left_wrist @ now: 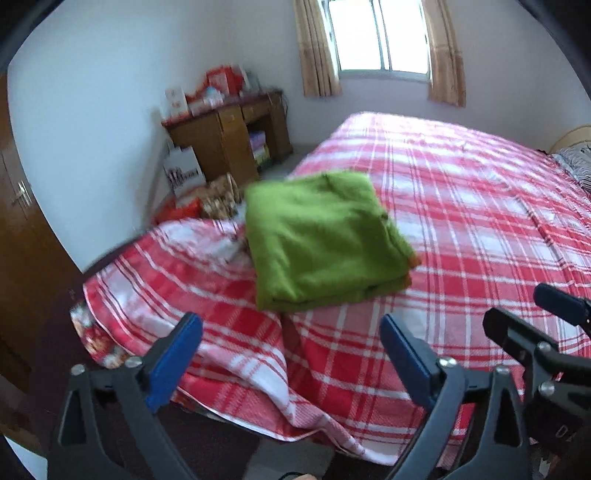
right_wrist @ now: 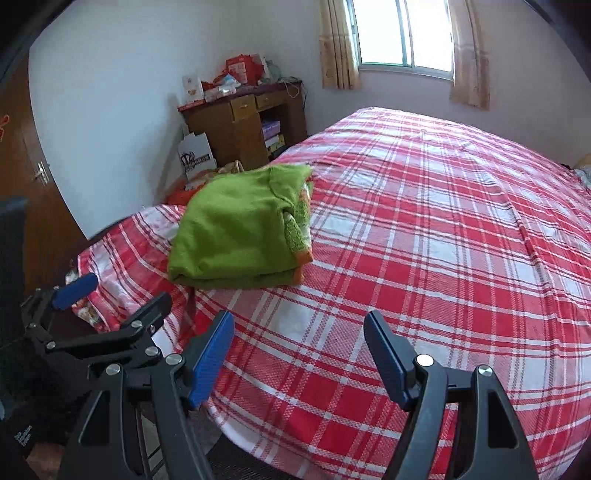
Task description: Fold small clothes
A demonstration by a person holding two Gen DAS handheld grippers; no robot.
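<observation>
Nearest in the left wrist view, the left tongs (left_wrist: 291,338) stand wide apart with nothing between their blue pads, hanging over the near edge of the bed. At the right edge of that view the right tongs (left_wrist: 517,314) show beside them. In the right wrist view the right tongs (right_wrist: 299,343) are likewise spread wide and empty above the red and white checked bedspread (right_wrist: 424,258), with the left tongs (right_wrist: 114,295) showing low on the left, their fingers parted too.

Beyond both tongs, and clear of them, the folded green garment (left_wrist: 321,240) lies on the bedspread near the bed's left side, close to the near corner. It is a thick, roughly square bundle; a knitted cuff with orange trim (right_wrist: 299,236) shows along its right edge in the right wrist view.

Farther off, past the bed's left side, a brown wooden desk (right_wrist: 243,122) stands against the wall, its top crowded with red boxes and cards. A curtained window (right_wrist: 404,33) sits in the far wall, and a brown door (right_wrist: 33,177) is at the left.
</observation>
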